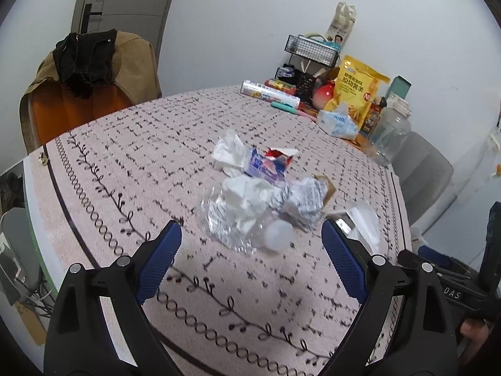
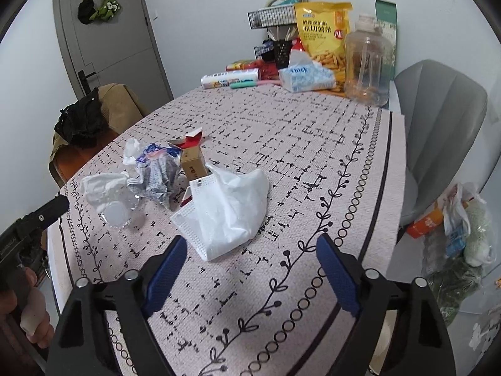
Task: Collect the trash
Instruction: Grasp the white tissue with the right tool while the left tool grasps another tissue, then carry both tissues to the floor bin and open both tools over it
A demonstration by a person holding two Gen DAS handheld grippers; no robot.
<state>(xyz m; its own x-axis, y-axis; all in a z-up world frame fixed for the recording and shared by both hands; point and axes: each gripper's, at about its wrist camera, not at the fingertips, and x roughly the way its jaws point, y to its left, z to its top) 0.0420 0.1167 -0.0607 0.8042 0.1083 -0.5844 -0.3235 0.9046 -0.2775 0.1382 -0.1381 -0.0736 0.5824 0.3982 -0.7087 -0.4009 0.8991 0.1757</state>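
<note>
A heap of trash lies on the pink patterned tablecloth point(image 1: 131, 163): crumpled white tissues point(image 1: 230, 152), a torn blue and red wrapper point(image 1: 266, 164), a crushed clear plastic bottle with a white cap point(image 1: 277, 236), crumpled foil point(image 1: 302, 202). My left gripper point(image 1: 252, 247) is open and empty, just short of the bottle. In the right wrist view a white face mask point(image 2: 225, 213) lies nearest, with a small brown carton point(image 2: 194, 166), the foil point(image 2: 159, 178) and the bottle point(image 2: 117, 211) behind. My right gripper point(image 2: 252, 260) is open and empty, just before the mask.
At the table's far end stand a yellow snack bag point(image 2: 324, 31), a tissue pack point(image 2: 305, 76), a clear jug point(image 2: 368, 62), a wire rack point(image 1: 313, 48) and a wrap roll point(image 1: 269, 94). A grey chair point(image 2: 438, 119) and a full plastic bag point(image 2: 457, 228) are right; a clothes-draped chair point(image 1: 90, 72) is left.
</note>
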